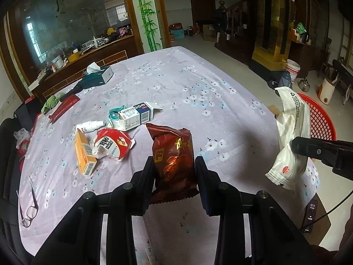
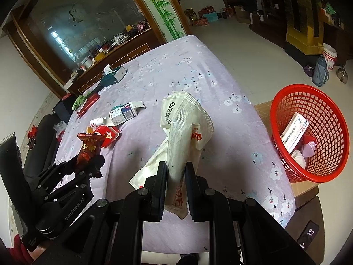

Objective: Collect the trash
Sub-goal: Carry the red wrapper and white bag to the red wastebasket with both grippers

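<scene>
My left gripper (image 1: 174,165) is shut on a dark red snack wrapper (image 1: 173,154), held upright above the purple floral tablecloth (image 1: 176,84). My right gripper (image 2: 175,172) is shut on a crumpled white plastic bag (image 2: 185,121), lifted over the table's right part. The same bag (image 1: 289,137) hangs at the right of the left wrist view. A red mesh basket (image 2: 326,154) stands off the table's right edge with a flat box and other scraps inside. More litter lies on the cloth: an orange box (image 1: 85,154), a red-and-white wrapper (image 1: 112,145), a white-blue carton (image 1: 135,116), a small white bottle (image 1: 90,126).
A teal tissue box (image 1: 98,76) sits far left on the table, with a dark red pouch (image 1: 64,108) and a green cloth (image 1: 51,102) nearby. Glasses (image 1: 29,209) lie near the front left edge. A phone (image 2: 308,235) rests at the lower right. Buckets and a flask stand on the floor.
</scene>
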Demonstrator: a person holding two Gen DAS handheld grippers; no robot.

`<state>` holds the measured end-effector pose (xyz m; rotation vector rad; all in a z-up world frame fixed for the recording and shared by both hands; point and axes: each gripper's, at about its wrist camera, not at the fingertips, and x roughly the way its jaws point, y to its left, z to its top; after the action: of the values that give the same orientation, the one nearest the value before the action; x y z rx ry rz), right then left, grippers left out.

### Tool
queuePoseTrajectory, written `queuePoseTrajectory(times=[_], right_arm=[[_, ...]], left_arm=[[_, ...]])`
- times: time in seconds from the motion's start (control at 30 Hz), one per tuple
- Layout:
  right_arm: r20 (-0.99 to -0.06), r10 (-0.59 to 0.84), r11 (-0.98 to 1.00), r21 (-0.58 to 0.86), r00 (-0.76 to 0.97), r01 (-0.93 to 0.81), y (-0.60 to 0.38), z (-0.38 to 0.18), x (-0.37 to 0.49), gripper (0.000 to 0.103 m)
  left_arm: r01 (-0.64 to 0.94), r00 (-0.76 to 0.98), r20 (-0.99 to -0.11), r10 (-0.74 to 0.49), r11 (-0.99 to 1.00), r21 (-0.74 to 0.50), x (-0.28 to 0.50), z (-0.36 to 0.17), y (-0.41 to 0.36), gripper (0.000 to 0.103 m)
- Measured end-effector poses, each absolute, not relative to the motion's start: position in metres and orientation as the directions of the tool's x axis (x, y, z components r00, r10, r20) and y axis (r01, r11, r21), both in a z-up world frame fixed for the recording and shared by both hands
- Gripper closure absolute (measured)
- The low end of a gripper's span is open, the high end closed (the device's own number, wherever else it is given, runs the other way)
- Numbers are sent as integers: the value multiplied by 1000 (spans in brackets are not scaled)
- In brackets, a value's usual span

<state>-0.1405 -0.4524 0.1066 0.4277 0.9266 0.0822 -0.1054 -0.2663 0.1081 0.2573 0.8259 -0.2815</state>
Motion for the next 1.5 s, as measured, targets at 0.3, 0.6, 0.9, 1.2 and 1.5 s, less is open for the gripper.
queuePoseTrajectory(times=[0.3, 0.6, 0.9, 1.2, 1.5], right_arm=[[-772, 227, 923, 365, 593, 122, -453, 105, -146, 85], [-806, 116, 969, 220, 581, 111, -444, 103, -150, 85], [-813, 76, 984, 156, 577, 90, -441, 100, -150, 85], [-813, 70, 986, 143, 578, 82, -439, 100, -149, 85], [-804, 62, 971, 186, 592, 151, -468, 106, -151, 85]], left_arm=[[355, 640, -752, -157, 928, 109, -108, 107, -271, 68], [362, 634, -754, -170, 928, 95, -111, 105, -274, 68], [357, 634, -755, -169, 930, 91, -113, 103, -273, 68], [357, 633, -755, -171, 930, 89, -113, 103, -274, 68], [405, 621, -755, -208, 911, 82, -107, 108, -295, 68]])
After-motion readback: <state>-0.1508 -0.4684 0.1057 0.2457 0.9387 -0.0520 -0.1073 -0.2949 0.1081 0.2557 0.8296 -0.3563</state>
